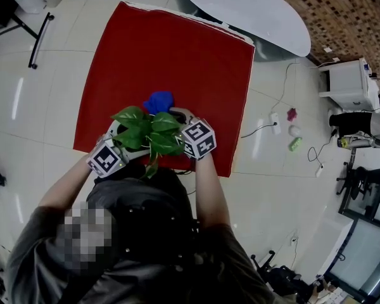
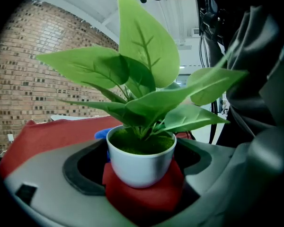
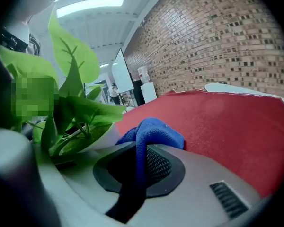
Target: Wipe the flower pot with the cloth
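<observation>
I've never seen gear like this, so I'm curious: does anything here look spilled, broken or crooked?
Nothing stands out. The flower pot sits upright in the left gripper, its green filling inside and leaves intact. The blue cloth is pinched in the right gripper beside it. The red cover lies flat.

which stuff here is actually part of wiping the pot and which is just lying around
Job in hand:
flower pot, gripped by the left gripper
blue cloth, pinched in the right gripper
red mat beneath them

Lying about:
small pink, white and green items on the floor
cable
oval table
</observation>
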Available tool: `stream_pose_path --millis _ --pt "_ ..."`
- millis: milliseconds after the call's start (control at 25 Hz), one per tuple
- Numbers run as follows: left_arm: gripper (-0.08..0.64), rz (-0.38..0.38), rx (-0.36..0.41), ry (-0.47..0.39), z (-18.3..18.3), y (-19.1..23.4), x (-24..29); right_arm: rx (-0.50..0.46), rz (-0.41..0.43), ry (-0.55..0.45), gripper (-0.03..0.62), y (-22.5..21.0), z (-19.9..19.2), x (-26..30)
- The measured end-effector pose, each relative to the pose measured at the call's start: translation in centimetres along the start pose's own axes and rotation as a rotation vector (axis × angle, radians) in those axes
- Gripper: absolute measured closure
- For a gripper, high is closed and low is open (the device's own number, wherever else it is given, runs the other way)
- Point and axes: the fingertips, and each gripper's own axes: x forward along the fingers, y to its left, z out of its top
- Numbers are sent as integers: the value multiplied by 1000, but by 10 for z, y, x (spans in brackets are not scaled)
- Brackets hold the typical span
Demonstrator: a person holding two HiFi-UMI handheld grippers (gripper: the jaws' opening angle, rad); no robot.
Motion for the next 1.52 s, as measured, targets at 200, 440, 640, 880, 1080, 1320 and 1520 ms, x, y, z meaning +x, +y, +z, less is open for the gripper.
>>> stream_pose_path --millis 200,440,640,880,1080,1320,1520 --pt "89 30 -8 -5 0 -1 1 66 -64 -53 535 -5 -2 -14" --pt "86 84 39 16 -2 2 -6 207 -272 -158 535 -39 -19 -73" --pt "86 193 -40 35 -19 12 -41 303 -470 -265 535 -58 -29 -140" --pt "112 435 -210 -18 -23 -4 -108 397 -520 -517 535 -27 -28 -227" --pt "253 592 -189 -113 18 -60 -151 296 -510 -668 535 48 -26 -307" --pt "491 682 -90 -197 73 -187 -172 289 -457 -857 535 153 -55 -428" --pt "552 710 -88 -260 121 -318 -194 218 -447 -917 535 250 -90 -529"
